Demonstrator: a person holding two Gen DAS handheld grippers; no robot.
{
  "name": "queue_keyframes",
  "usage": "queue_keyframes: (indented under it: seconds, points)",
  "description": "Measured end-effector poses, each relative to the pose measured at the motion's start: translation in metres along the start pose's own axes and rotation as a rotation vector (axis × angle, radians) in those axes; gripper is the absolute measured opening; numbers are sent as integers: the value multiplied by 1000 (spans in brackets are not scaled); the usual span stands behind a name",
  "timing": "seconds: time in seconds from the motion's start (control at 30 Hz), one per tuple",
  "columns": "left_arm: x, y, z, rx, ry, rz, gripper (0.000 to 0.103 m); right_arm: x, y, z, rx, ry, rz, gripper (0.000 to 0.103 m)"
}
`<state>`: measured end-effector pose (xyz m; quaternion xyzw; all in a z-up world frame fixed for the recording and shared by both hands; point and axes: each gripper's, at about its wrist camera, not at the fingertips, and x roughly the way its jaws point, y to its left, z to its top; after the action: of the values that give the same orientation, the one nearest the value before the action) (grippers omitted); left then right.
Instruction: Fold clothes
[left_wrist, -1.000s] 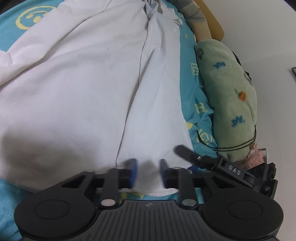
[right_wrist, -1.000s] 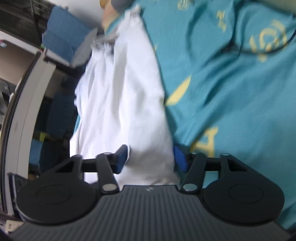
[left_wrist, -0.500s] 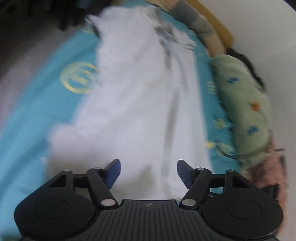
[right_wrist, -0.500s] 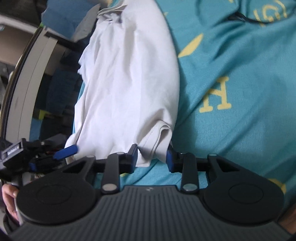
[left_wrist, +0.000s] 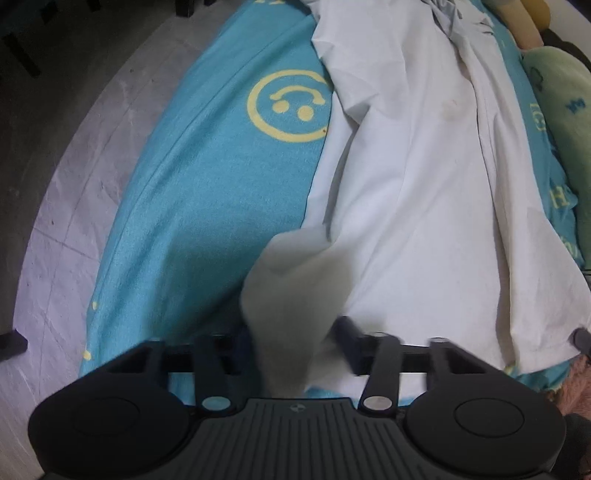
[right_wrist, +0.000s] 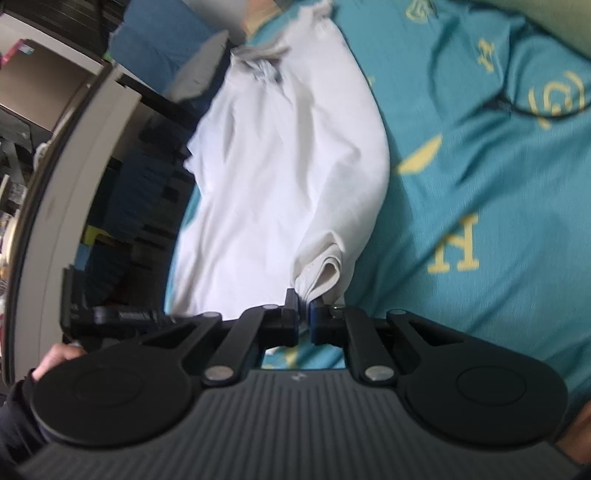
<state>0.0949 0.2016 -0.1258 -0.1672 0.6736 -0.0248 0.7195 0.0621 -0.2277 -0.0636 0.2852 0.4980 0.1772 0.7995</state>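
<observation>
We see a teal bedsheet (left_wrist: 207, 206) with yellow letters and a smiley face covering the bed, filling most of both views. On it lies the white shirt (left_wrist: 424, 192), stretched from the top centre of the left wrist view down to the bottom, and from the upper middle to the lower middle of the right wrist view (right_wrist: 280, 177). A green plush toy (left_wrist: 561, 110) sits along the right edge of the left view, just beside the shirt. Grey floor (left_wrist: 62, 206) fills that view's left side.

Our left gripper (left_wrist: 295, 350) sits at bottom centre; its jaws have just been closing, and a bunched, lifted corner of the shirt stands between its fingers (left_wrist: 347, 332), which look pressed on the cloth, though blur makes this hard to confirm. Our right gripper (right_wrist: 303, 314), at lower centre of its view, has just closed tight on a folded hem corner of the shirt, the cloth pinched between its fingers (right_wrist: 291, 306). A hand (right_wrist: 55, 360) shows at the lower left there.
</observation>
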Motion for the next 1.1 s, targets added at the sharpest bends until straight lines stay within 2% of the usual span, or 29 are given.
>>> queue_keyframes:
  seconds: [0.03,0.07,0.23,0.3,0.37,0.47,0.5,0.6,0.63,0.67,0.7,0.77,0.8,0.83,0.97,1.03,1.1]
  points:
    - [-4,3,0,-9,13,-31,11,-4,3,4,-6,-9,-1,8]
    - [-15,6,0,-13,8,-61,7,-9,6,8,-14,-18,-3,8]
    - [-79,28,-5,-122,-89,-220,5,-40,21,22,-74,-42,-17,7]
    - [-90,33,-10,-154,-103,-238,5,-50,23,21,-99,-39,-30,7]
    - [-85,34,-16,-134,-90,-196,5,-47,18,15,-113,-11,-61,7]
    - [-64,28,-27,-108,-29,-87,6,-20,4,-4,-133,72,-147,8]
    - [-60,25,-29,-95,-19,-54,9,-11,-1,-11,-137,102,-171,7]
    - [-71,8,-30,-30,-85,-1,33,0,-8,-22,-135,154,-220,10]
    - [-79,-2,-29,7,-135,21,53,-2,-8,-22,-142,156,-235,10]
    - [-86,-12,-27,43,-186,44,65,-6,-6,-19,-157,147,-243,11]
    - [-93,-22,-26,77,-238,63,66,-12,-2,-15,-176,134,-245,14]
    - [-101,-43,-17,94,-340,40,70,-23,7,-1,-210,83,-238,34]
    - [-105,-53,-13,91,-386,19,72,-28,12,7,-226,56,-233,51]
    - [-108,-64,-8,89,-431,-2,76,-31,16,16,-237,24,-225,57]
    - [-108,-107,10,115,-581,-39,80,-10,44,72,-263,-69,-172,57]
    - [-101,-126,19,127,-641,-45,81,15,59,104,-273,-117,-111,57]
    - [-87,-136,27,181,-674,-24,81,50,71,138,-243,-161,-55,57]
